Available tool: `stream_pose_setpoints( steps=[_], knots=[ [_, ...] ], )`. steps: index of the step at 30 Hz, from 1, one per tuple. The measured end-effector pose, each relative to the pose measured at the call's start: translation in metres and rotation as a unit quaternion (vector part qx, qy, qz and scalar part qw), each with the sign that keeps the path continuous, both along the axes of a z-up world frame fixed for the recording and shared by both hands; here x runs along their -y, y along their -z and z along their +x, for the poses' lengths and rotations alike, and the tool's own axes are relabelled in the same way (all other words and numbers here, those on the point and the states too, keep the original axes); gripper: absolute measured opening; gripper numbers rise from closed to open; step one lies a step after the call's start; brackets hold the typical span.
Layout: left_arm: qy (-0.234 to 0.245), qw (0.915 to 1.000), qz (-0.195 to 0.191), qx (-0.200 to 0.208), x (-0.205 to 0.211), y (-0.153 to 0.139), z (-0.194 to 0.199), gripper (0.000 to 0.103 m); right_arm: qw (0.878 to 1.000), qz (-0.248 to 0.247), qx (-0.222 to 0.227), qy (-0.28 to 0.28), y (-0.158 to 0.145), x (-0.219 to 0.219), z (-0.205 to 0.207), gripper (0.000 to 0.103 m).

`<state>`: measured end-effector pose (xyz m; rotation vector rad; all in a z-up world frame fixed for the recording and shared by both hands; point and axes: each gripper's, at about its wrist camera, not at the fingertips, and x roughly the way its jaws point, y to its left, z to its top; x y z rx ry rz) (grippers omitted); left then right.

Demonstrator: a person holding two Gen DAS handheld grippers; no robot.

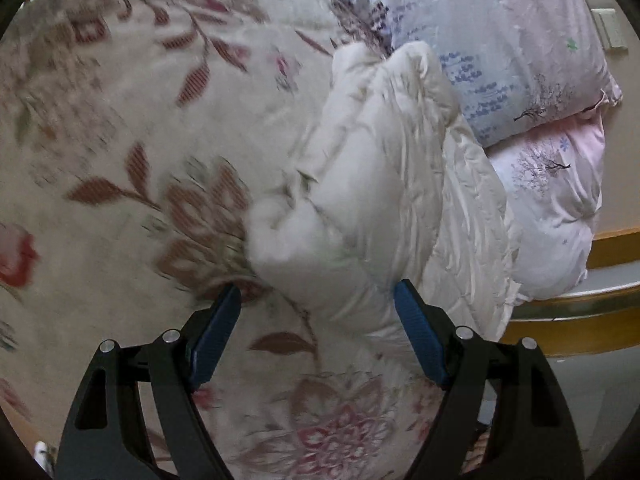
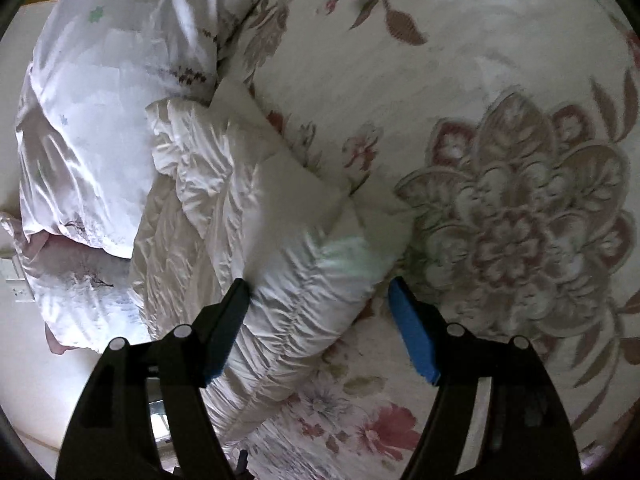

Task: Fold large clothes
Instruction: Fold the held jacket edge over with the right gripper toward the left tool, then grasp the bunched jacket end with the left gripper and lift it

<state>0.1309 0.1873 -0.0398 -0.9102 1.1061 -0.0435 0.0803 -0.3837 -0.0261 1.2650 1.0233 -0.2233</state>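
The step in hand looks like a re-grip partway through the fold: the coat [image 1: 384, 184], a cream padded garment, lies bunched and partly doubled over on the floral bedspread [image 1: 120, 120], and neither gripper has hold of it. It rests against the pillows [image 1: 520, 60] by the bed's edge, one puffy sleeve or folded end thrown across its body, the rest running down toward the cameras.

The left gripper [image 1: 316, 300] has its jaws spread wide. In the left wrist view the rounded end of the coat bulges just ahead of the gap between the tips, the right pad close to its quilted flank, the left pad over bare bedspread. Whether any pad touches the cloth I cannot tell; nothing is pinched.

The right gripper [image 2: 320, 292] also stands spread. In the right wrist view a thick quilted roll of the coat [image 2: 280, 280] runs down between the jaws, close against the left one and clear of the blue right pad, which hangs over the bedspread [image 2: 500, 80].

My judgement is that the next move calls for each gripper to settle on an edge or corner rather than the fat middle, close firmly on a thin layer, then lift and carry it across so the bulk lies flat. The slippery padded fabric may spring back or slide out of a shallow pinch
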Motion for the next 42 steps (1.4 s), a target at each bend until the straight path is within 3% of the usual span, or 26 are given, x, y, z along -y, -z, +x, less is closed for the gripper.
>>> stream_pose_setpoints(
  steps=[8,11,13,15,21,28,35,36,39,42],
  knots=[
    [-0.05,0.9979,-0.042,0.003,0.006,0.007,0.014,0.076,1.0,0.002,0.016,0.015,0.003,-0.001,0.008,0.068],
    [-0.08,0.9939,-0.076,0.004,0.001,0.013,0.016,0.058,1.0,-0.001,0.017,0.017,0.004,-0.001,0.012,0.05],
    [-0.092,0.9913,-0.094,0.011,-0.002,0.015,0.017,0.045,1.0,0.001,0.023,0.012,0.005,-0.003,0.013,0.031],
    [-0.092,0.9906,-0.099,0.021,-0.004,0.013,0.019,0.031,0.999,0.0,0.033,0.0,0.001,-0.006,0.013,0.023],
    [-0.096,0.9884,-0.105,0.052,-0.017,-0.001,0.018,0.018,0.998,-0.004,0.056,-0.041,-0.014,-0.017,0.014,0.017],
    [-0.112,0.9874,-0.085,0.073,-0.051,-0.02,-0.003,0.017,0.991,0.005,0.069,-0.113,-0.028,-0.048,0.011,0.017],
    [-0.134,0.988,-0.048,0.06,-0.086,-0.027,-0.043,0.017,0.978,-0.017,0.053,-0.203,-0.035,-0.091,-0.004,0.017],
    [-0.136,0.9879,-0.047,0.057,-0.089,-0.024,-0.047,0.017,0.976,-0.026,0.046,-0.213,-0.034,-0.096,-0.006,0.019],
    [-0.141,0.9874,-0.055,0.044,-0.092,-0.014,-0.05,0.02,0.97,-0.076,0.007,-0.229,-0.031,-0.105,-0.013,0.041],
    [-0.137,0.9887,-0.046,0.04,-0.09,-0.011,-0.046,0.03,0.968,-0.158,-0.015,-0.195,-0.043,-0.102,-0.02,0.062]
  ],
)
